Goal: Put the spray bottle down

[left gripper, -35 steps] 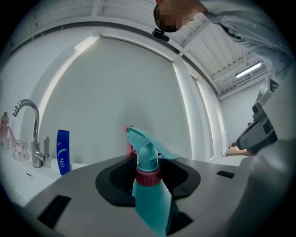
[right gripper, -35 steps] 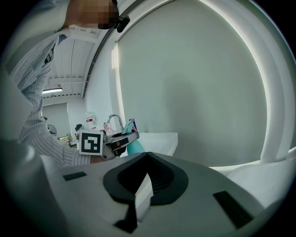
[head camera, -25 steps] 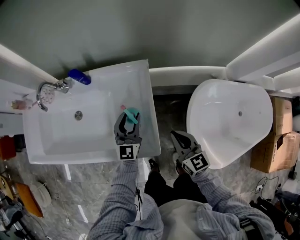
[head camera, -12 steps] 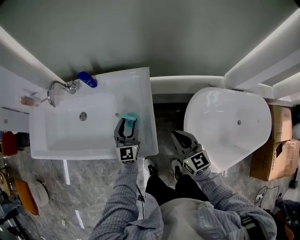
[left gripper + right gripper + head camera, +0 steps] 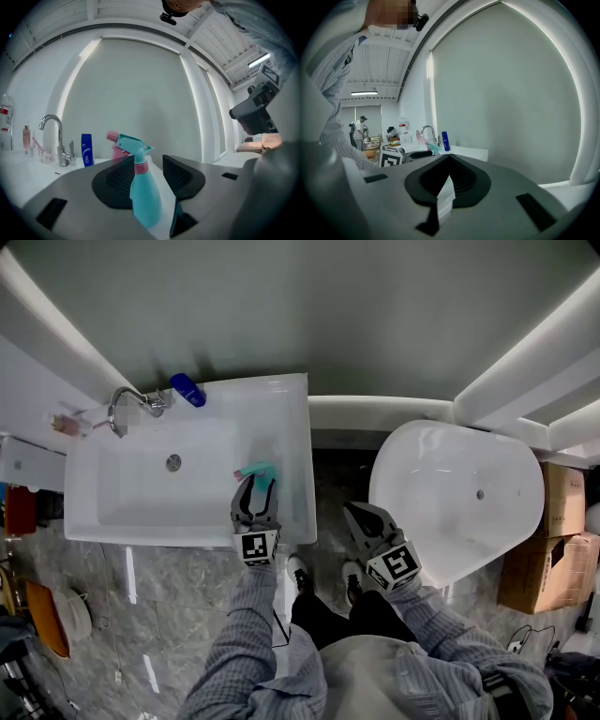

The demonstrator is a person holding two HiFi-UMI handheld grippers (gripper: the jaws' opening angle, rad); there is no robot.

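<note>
A teal spray bottle [image 5: 260, 470] with a pink collar stands upright on the right rim of the white sink [image 5: 281, 409]. In the left gripper view the spray bottle [image 5: 144, 197] rises between the two black pads, with a gap at its right side. My left gripper [image 5: 255, 486] [image 5: 146, 161] points level at it. Its jaws are closing a little around the bottle and do not press on it. My right gripper [image 5: 349, 510] [image 5: 449, 157] hangs over the floor between sink and tub, shut, with a thin white strip at the seam of its pads.
A chrome faucet [image 5: 127, 404] and a blue bottle [image 5: 187, 388] sit at the sink's back left. A white oval tub [image 5: 455, 493] stands to the right, with cardboard boxes [image 5: 553, 521] beyond it. A grey wall runs behind both.
The left gripper has drawn back a little toward the person, and the bottle stays standing on the sink rim. The right gripper has barely shifted.
</note>
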